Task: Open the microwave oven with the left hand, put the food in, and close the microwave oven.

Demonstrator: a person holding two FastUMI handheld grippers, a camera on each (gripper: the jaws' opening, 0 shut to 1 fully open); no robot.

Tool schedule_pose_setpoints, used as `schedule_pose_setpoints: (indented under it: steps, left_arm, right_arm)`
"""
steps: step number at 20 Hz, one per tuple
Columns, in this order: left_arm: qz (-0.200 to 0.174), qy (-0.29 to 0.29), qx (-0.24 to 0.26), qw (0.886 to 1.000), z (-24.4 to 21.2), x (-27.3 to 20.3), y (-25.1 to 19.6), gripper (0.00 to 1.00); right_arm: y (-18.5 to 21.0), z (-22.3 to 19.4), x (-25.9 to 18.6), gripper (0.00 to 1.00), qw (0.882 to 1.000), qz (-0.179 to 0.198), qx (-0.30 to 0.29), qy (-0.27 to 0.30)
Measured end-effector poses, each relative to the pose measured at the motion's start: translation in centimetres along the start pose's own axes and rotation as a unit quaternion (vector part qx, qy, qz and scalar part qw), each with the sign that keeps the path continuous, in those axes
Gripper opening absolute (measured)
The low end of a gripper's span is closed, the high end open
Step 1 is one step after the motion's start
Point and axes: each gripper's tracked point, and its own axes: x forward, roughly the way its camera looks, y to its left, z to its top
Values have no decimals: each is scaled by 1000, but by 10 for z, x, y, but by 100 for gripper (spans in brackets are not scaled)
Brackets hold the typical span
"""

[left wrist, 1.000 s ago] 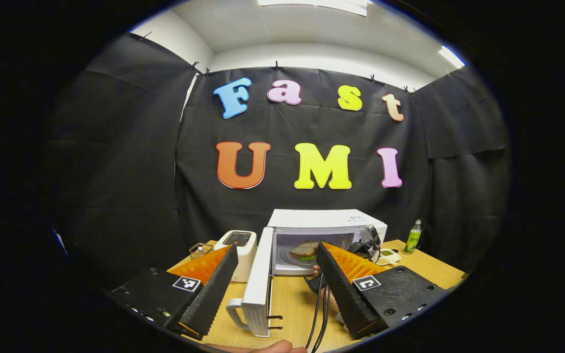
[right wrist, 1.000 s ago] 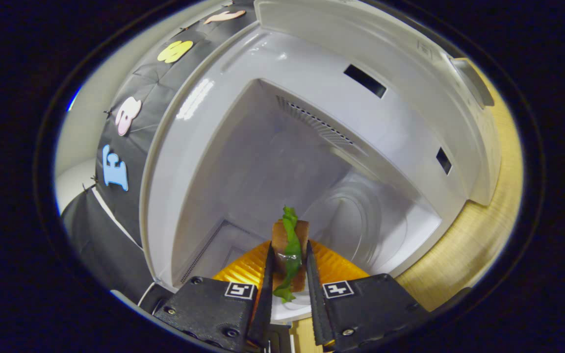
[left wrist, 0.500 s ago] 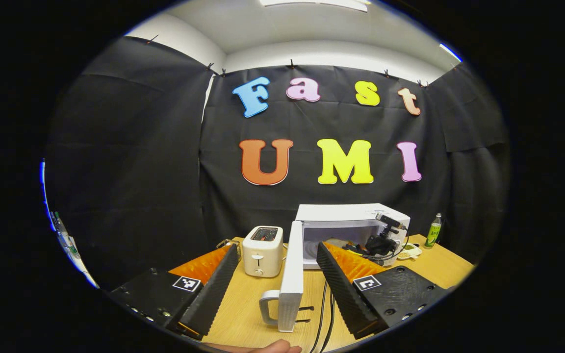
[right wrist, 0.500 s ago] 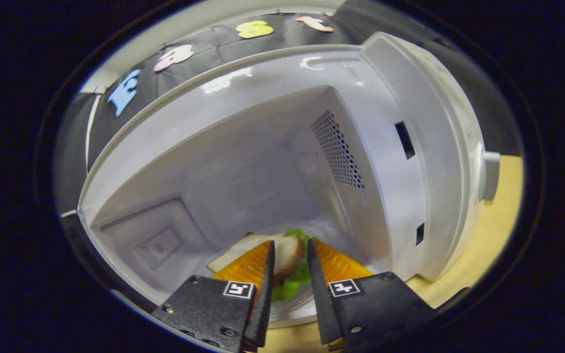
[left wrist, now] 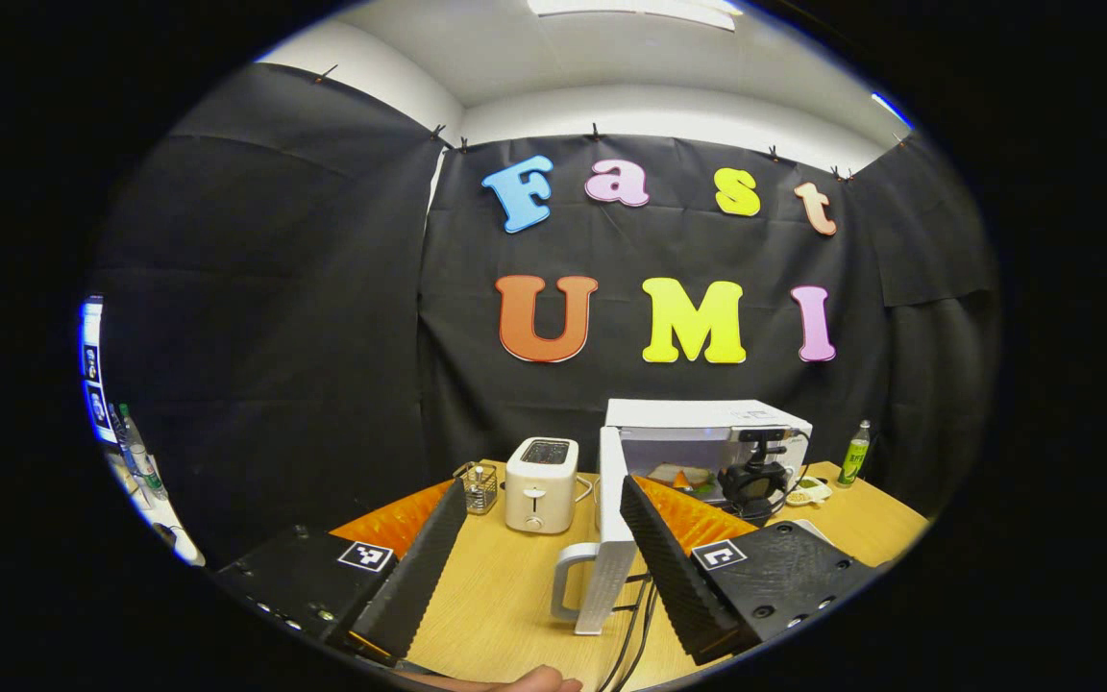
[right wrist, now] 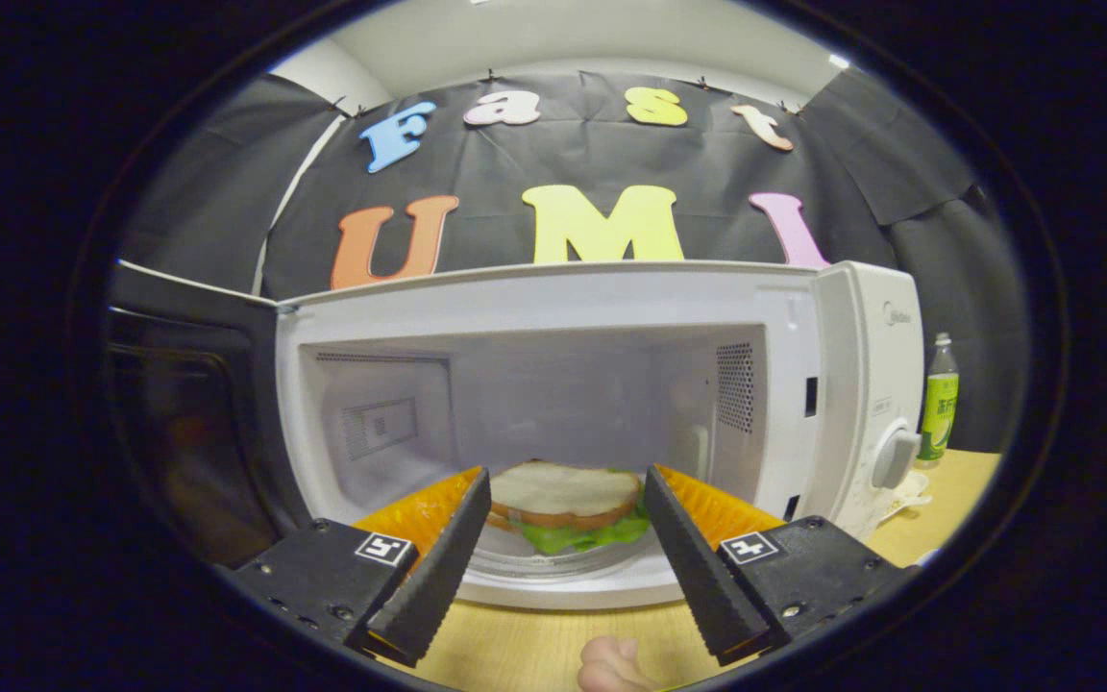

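While the microwave oven [right wrist: 553, 404] stands with its door [left wrist: 611, 538] swung wide on the counter [left wrist: 505, 596], the sandwich [right wrist: 565, 500] lies on the glass turntable inside the cavity, white bread on top and green lettuce showing beneath. The right gripper [right wrist: 568, 529] sits just outside the opening, its fingers spread and released, touching nothing. The left gripper [left wrist: 544, 548] hangs well back, fingers likewise apart and empty. A small logo near the top of the control panel is too blurred to read. A white toaster [left wrist: 540, 471] stands left of the door; a green-labelled bottle [right wrist: 938, 399] stands to the right
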Motion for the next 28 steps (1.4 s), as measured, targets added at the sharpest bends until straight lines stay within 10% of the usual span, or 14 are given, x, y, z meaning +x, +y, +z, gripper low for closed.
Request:
schedule_pose_setpoints:
  steps: [7,10,13,14,16,28]
  left_arm:
    - [17,-3,24,1000,-19,7,43,96]
    - [22,2,43,999,-41,20,56,72]
    - [19,5,44,999,-60,36,60,69]
    - [25,4,38,999,-65,40,65,37]
    - [5,17,17,1000,-84,50,57,4]
    - [-88,42,-9,995,-149,104,21,0]
  right_arm:
    - [-36,48,-89,100,999,21,44,19]
    - [-56,78,-128,92,998,37,36,27]
    - [-76,111,-171,92,998,55,13,25]
    - [-84,122,-186,92,998,60,9,21]
    - [-105,141,-212,100,998,56,0,19]
    - [-214,221,-306,92,998,-46,-13,29]
